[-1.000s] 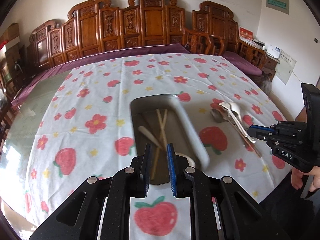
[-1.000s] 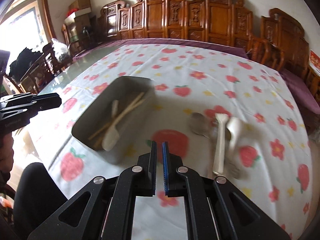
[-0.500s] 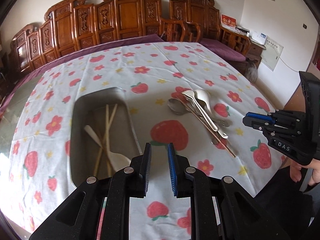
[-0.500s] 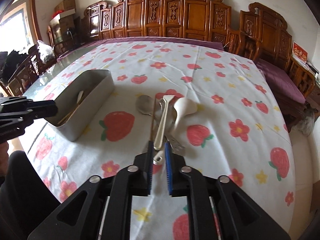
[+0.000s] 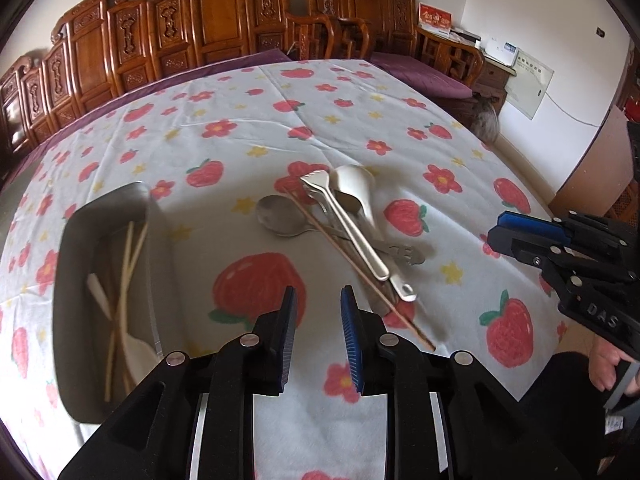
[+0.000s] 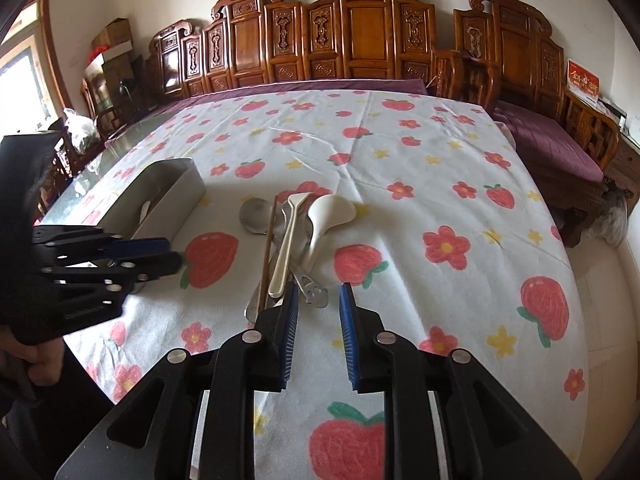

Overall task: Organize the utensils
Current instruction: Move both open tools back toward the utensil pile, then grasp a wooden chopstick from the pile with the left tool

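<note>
The left gripper [image 5: 318,300] and right gripper [image 6: 318,298] both hover with jaws spread, holding nothing. The utensil pile [image 6: 294,236] lies on the strawberry tablecloth [image 6: 420,168], right of the metal tray [image 5: 70,240]. Only the left wrist view looks into the tray, showing chopsticks [image 5: 128,264] and a white spoon [image 5: 120,324]; the right view shows its outer wall.

A tray [image 5: 72,236] is set on the tablecloth [image 5: 248,132] toward the left, with chopsticks [image 5: 128,256] and a spoon [image 5: 136,350] laid inside it. To its right, well apart, a pile of utensils [image 6: 296,236] is heaped on the cloth: spoons, tongs and one chopstick [image 6: 267,248], crossed over each other. Carved chairs [image 6: 360,36] are lined up behind the table.
</note>
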`<action>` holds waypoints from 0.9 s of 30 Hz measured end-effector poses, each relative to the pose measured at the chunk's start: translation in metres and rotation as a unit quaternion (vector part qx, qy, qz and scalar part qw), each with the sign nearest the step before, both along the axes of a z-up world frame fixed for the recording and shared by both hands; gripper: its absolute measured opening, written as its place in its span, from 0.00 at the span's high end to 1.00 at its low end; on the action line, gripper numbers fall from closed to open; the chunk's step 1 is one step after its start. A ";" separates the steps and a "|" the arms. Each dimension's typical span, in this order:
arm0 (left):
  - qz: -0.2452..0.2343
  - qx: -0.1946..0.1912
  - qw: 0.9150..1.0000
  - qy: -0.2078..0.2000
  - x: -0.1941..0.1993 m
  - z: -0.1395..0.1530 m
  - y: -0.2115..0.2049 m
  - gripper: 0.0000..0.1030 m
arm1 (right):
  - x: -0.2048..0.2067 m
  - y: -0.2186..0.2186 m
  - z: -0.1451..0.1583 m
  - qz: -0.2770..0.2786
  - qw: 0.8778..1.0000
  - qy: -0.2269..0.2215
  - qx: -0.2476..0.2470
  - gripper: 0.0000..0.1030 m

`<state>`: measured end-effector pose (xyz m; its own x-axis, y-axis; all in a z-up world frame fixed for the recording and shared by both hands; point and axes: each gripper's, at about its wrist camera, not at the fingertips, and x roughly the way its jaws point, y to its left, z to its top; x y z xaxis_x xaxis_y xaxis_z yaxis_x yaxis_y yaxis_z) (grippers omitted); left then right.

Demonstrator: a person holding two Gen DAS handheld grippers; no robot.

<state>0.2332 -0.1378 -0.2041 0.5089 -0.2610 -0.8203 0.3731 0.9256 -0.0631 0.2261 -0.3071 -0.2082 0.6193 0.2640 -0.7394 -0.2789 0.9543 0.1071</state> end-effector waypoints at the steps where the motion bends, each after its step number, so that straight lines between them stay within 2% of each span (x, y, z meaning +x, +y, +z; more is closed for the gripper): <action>1: -0.001 -0.001 1.000 0.003 0.004 -0.003 -0.005 0.80 | 0.000 -0.002 0.000 -0.001 1.000 0.001 0.002 0.77; 7: 0.000 0.004 1.000 0.016 0.025 -0.022 -0.029 0.80 | 0.004 -0.009 -0.007 -0.003 1.000 0.008 0.018 0.77; 15: 0.010 -0.005 0.999 0.046 0.037 -0.046 -0.042 0.80 | 0.008 -0.015 -0.013 -0.012 1.000 0.017 0.014 0.77; 18: 0.012 -0.004 0.999 0.050 0.038 -0.052 -0.045 0.75 | 0.009 -0.016 -0.016 -0.015 1.000 0.021 0.014 0.77; 21: 0.020 -0.001 0.998 0.054 0.040 -0.054 -0.044 0.75 | 0.009 -0.015 -0.017 -0.014 1.000 0.022 0.015 0.77; 23: 0.022 -0.003 0.998 0.055 0.040 -0.054 -0.042 0.77 | 0.009 -0.014 -0.017 -0.012 1.000 0.022 0.014 0.77; 27: 0.023 -0.011 0.998 0.060 0.039 -0.053 -0.036 0.90 | 0.009 -0.011 -0.016 -0.010 1.000 0.021 0.010 0.77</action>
